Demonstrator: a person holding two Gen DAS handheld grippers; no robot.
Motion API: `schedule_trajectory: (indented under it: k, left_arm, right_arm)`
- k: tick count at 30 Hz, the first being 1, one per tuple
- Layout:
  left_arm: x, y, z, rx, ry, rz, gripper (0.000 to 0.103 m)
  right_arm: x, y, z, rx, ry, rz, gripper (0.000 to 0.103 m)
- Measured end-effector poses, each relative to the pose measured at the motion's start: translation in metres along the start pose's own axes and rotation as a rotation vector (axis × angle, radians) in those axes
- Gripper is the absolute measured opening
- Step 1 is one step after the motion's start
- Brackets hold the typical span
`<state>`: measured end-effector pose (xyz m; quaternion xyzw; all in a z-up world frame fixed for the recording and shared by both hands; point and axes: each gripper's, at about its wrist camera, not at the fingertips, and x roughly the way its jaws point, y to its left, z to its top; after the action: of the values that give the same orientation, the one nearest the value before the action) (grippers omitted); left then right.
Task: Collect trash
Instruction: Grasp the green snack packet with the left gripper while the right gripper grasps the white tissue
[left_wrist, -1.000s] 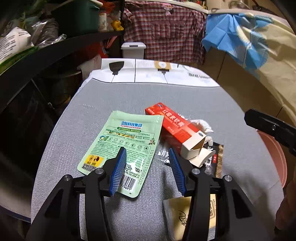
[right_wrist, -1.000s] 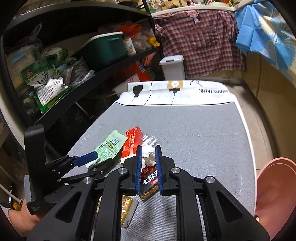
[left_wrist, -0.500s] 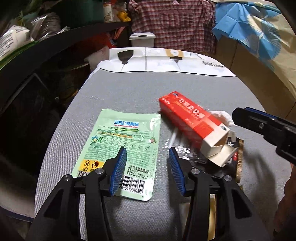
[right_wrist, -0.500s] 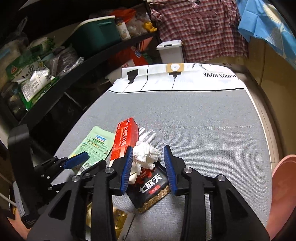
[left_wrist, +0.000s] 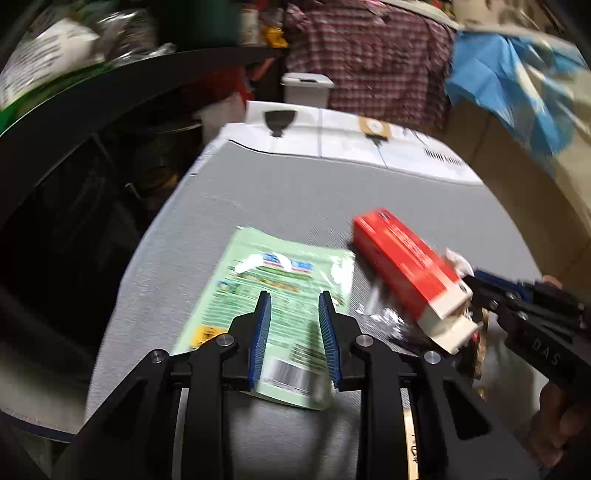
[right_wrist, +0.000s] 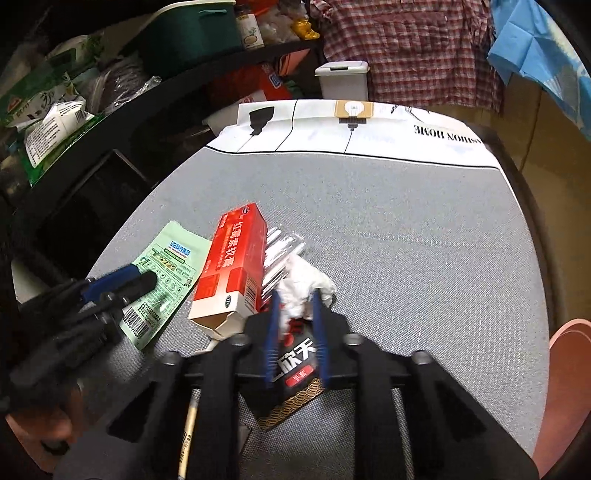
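Here: left tongs (left_wrist: 294, 295) closing over one green pouch (left_wrist: 280, 295); right tongs (right_wrist: 295, 299) closing around one tissue wad (right_wrist: 304, 278).

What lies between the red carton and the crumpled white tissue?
Right wrist view: a crinkled clear plastic wrapper lies between the red cardboard carton and the crumpled white tissue, tucked against the carton's side and running under the tissue's edge.

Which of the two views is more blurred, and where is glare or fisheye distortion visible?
Left wrist view: strong motion blur, so the print on the green pouch and the red box is unreadable; white glare sits on the pouch. Right wrist view: mostly sharp, the box text readable, only the crumpled tissue at the right tool smears. Both views: the grey tabletop edges bend and the corners darken.
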<state>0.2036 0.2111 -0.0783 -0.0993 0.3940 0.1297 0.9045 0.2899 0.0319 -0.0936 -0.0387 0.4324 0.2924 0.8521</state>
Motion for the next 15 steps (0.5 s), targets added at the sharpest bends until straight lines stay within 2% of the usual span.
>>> schedule_trajectory:
  k: [2,5,11,15]
  left_arm:
    - [-0.002,0.010,0.001,-0.031,-0.004,-0.001,0.028]
    - [-0.004,0.021,-0.002,-0.051,-0.009,0.011,0.042]
    - [-0.006,0.039,-0.006,-0.080,-0.003,0.022,0.043]
    - [-0.015,0.050,-0.013,-0.162,0.009,-0.021,0.043]
  right_arm:
    - [-0.003,0.000,0.001,-0.001,-0.008,0.004,0.007]
    - [-0.009,0.000,0.002,-0.003,-0.023,0.001,0.005]
    - [-0.023,0.001,0.004,0.000,-0.055,0.010,0.004]
    - [-0.033,0.003,0.005,-0.008,-0.071,0.022,0.004]
